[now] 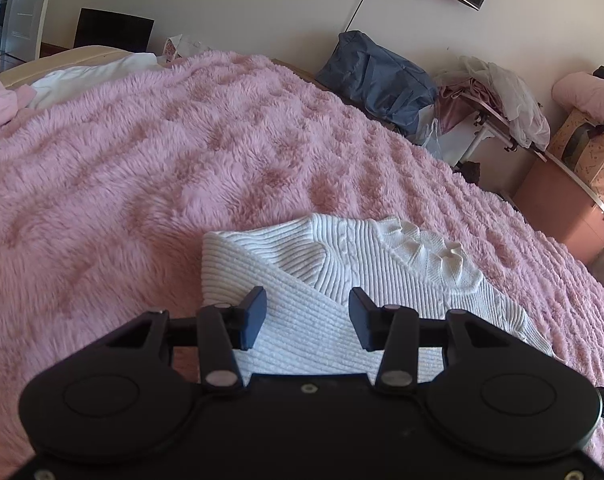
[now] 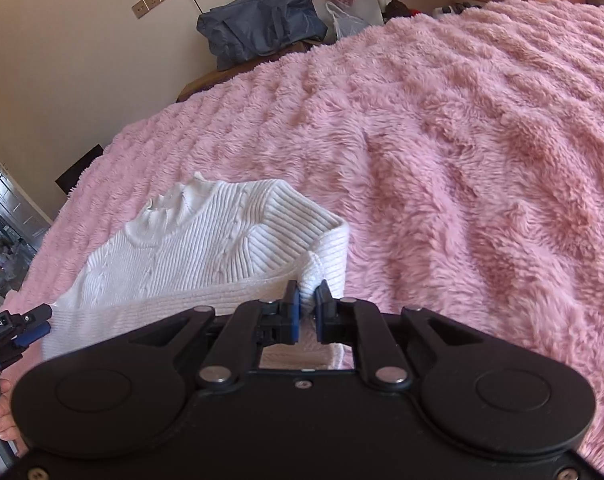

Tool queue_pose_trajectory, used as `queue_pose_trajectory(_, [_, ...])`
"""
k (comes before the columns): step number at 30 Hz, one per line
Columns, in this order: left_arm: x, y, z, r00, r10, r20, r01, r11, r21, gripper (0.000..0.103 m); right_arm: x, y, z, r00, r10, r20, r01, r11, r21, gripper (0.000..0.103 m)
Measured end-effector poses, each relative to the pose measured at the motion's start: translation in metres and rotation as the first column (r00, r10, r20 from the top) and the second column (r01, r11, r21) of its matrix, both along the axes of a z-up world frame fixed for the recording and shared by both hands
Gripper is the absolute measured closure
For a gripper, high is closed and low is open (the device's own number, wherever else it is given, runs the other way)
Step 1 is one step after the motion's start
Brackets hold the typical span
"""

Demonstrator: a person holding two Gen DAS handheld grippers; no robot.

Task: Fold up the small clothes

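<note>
My right hand-held gripper (image 2: 307, 300) pinches the white ribbed knit sweater (image 2: 206, 248) on the fluffy pink bed blanket (image 2: 462, 140); my left hand-held gripper (image 1: 307, 316) hovers wide, needing an even matching grip.

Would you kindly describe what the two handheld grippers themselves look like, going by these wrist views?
Both are matte black, with a wide rounded body, two round discs and silver-pivoted linkage arms. The right gripper carries blue-faced pads. The left gripper has dark blocky fingers; seen from the side, it shows white lettering, blue parts and a grey handle.
</note>
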State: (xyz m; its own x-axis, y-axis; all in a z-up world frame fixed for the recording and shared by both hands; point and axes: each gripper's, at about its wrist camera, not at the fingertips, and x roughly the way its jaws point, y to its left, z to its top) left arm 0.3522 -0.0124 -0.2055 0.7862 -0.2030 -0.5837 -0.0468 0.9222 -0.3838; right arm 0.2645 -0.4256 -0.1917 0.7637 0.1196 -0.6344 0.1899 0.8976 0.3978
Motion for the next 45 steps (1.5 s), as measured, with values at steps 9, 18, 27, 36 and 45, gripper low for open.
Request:
queue_pose_trajectory(9, [0.014, -0.006, -0.018, 0.997, -0.046, -0.06, 0.048, 0.998, 0.04, 0.055, 0.005, 0.004, -0.013, 0.997, -0.06, -0.045, 0.059, 0.998, -0.037, 0.095])
queue_pose_trajectory(18, [0.0, -0.004, -0.003, 0.999, -0.049, -0.023, 0.049, 0.998, 0.024, 0.055, -0.001, 0.008, -0.007, 0.998, -0.047, -0.038, 0.043, 0.994, -0.098, 0.063])
queue_pose_trajectory(27, [-0.022, -0.006, -0.017, 0.994, -0.096, -0.059, 0.098, 0.995, 0.025, 0.053, -0.021, 0.059, 0.017, 0.977, 0.176, 0.117, -0.147, 0.963, -0.224, 0.052])
queue_pose_trajectory(36, [-0.017, -0.003, -0.035, 0.99, -0.124, -0.074, 0.127, 0.991, 0.038, 0.051, -0.005, 0.076, -0.013, 0.983, 0.184, -0.008, -0.18, 0.952, -0.249, 0.053])
queue_pose_trajectory(45, [-0.094, 0.03, 0.038, 0.982, -0.185, -0.023, 0.185, 0.983, -0.007, 0.051, -0.068, 0.081, 0.043, 0.977, 0.211, 0.041, -0.201, 0.964, -0.171, 0.052])
